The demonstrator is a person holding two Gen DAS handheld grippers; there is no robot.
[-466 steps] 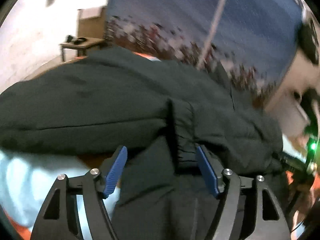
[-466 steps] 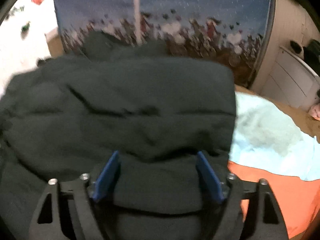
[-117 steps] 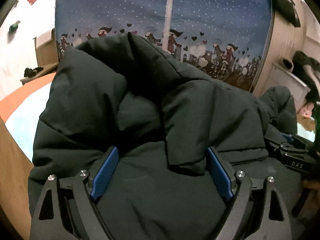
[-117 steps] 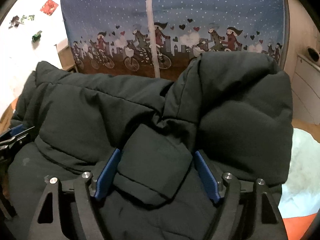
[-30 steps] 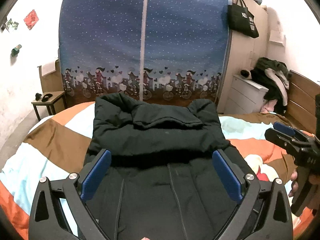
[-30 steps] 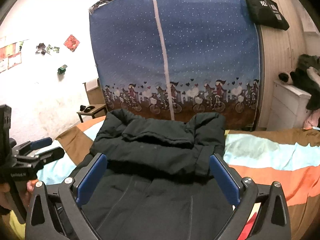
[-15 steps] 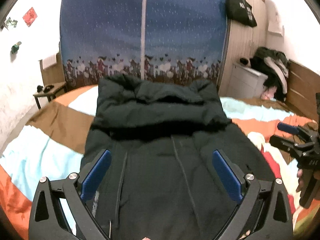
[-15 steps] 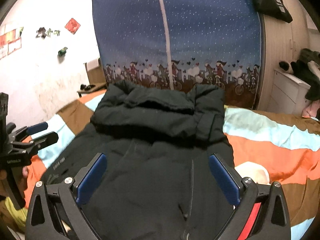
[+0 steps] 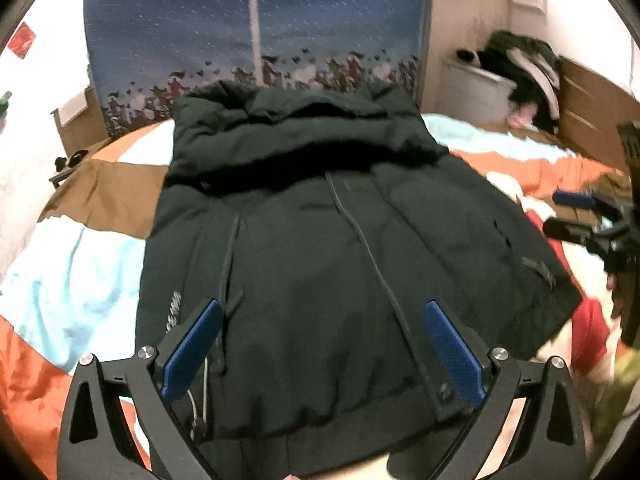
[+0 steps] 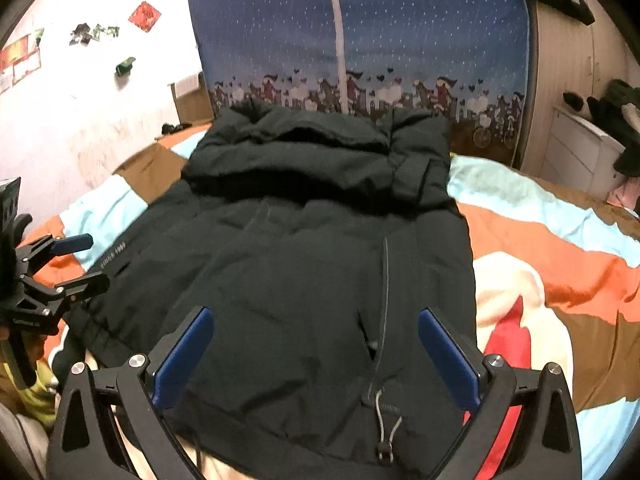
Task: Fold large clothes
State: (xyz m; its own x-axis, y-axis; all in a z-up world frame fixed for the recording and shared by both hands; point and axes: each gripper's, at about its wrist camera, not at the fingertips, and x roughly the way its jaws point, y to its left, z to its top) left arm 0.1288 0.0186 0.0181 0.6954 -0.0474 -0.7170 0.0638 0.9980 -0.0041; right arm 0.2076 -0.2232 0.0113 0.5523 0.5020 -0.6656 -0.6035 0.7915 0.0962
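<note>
A large black padded jacket (image 9: 320,248) lies flat on the bed, its far part folded over into a thick roll (image 9: 296,136). It also fills the right wrist view (image 10: 320,264). My left gripper (image 9: 320,340) is open and empty above the jacket's near hem. My right gripper (image 10: 316,352) is open and empty above the hem with its drawcord (image 10: 386,428). The right gripper also shows at the left wrist view's right edge (image 9: 580,216), and the left gripper at the right wrist view's left edge (image 10: 76,260).
The bed has a striped orange, brown and light blue cover (image 10: 560,240). A blue curtain with a cartoon border (image 10: 360,40) hangs behind it. A white drawer unit with dark clothes (image 10: 592,148) stands at the right. A small side table (image 9: 68,160) stands at the far left.
Both grippers have tipped down and come closer over the jacket's near hem. The jacket has not moved.
</note>
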